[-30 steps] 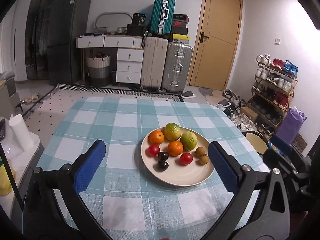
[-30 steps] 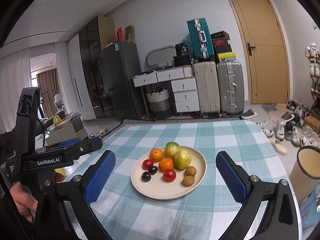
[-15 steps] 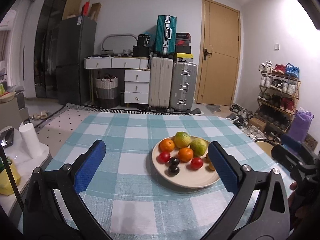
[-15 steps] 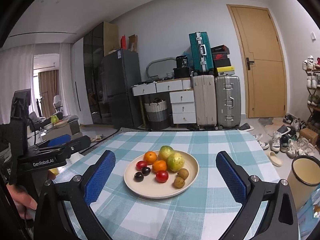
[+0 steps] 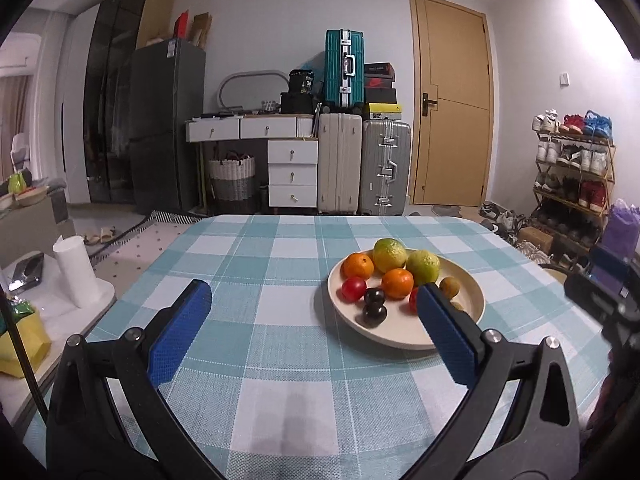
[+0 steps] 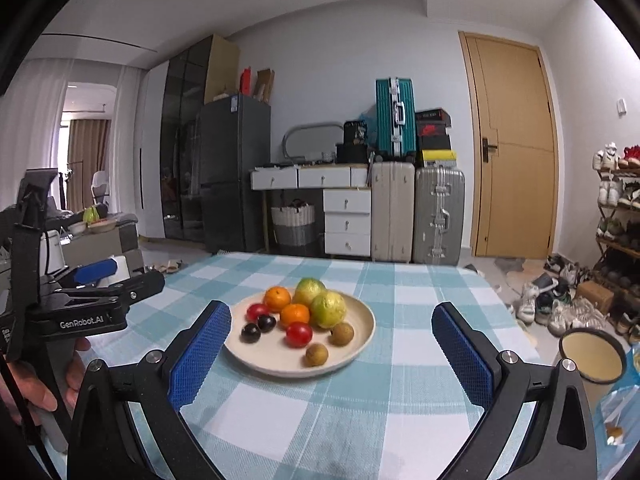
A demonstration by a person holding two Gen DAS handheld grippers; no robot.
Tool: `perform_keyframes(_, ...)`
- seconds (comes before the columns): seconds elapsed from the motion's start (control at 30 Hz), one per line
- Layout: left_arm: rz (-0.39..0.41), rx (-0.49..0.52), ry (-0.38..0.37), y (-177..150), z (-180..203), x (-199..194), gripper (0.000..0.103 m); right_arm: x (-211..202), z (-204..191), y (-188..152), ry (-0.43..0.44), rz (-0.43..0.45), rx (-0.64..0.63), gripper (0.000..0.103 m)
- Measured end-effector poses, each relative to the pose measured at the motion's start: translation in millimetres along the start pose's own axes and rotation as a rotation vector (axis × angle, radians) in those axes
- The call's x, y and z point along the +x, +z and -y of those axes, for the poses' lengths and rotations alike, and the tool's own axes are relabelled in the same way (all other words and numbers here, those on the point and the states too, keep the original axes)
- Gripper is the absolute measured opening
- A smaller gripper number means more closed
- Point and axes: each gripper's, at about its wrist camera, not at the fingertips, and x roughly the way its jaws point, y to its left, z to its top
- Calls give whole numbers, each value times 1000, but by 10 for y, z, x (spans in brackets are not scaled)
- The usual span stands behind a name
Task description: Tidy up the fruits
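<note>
- On the teal-and-white checked tablecloth sits the round cream plate of fruit; from your right gripper it lies dead ahead at 12 o'clock, framed between the spread blue pads.
- Your left gripper has swung leftwards since a second ago: the plate, then centred between its pads, now sits at 1 o'clock, and the right-hand pad covers part of a red fruit.
- Both views have tipped up, showing more wall and ceiling than before.
- Both grippers are released, fingers wide apart, holding nothing.
- On the plate, seen from the right wrist: two yellow-green citrus fruits at the back, two oranges, two red tomato-like fruits, two dark plums at 9 o'clock, and two small brown round fruits at 4 o'clock.
- Your hand grips the left gripper's handle at the right wrist view's 8 o'clock edge.
- A cream enamel mug stands off the table at 3 o'clock.
- Beyond the table: a dark fridge, white drawers, a woven basket, beige and silver suitcases with a teal one on top, a wooden door, and a shoe rack at 3 o'clock.
</note>
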Motion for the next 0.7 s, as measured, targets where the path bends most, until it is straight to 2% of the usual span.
perform_keyframes(0.17,19,3,-2,-21,15,10,102,21,5,3,-5,-10,2,103)
perform_keyframes(0.3,-3,-12,-14,-32,-21,71,102,106,-37,-14,-3,-60,-18,103)
perform_keyframes(0.43,22,12,-8,-33,30,14,102,102,-50,-28,-1,-58,-26,103)
perform_keyframes(0.7,22,17,-25,-38,46,-15,102,98,-36,-28,-6,-55,-15,103)
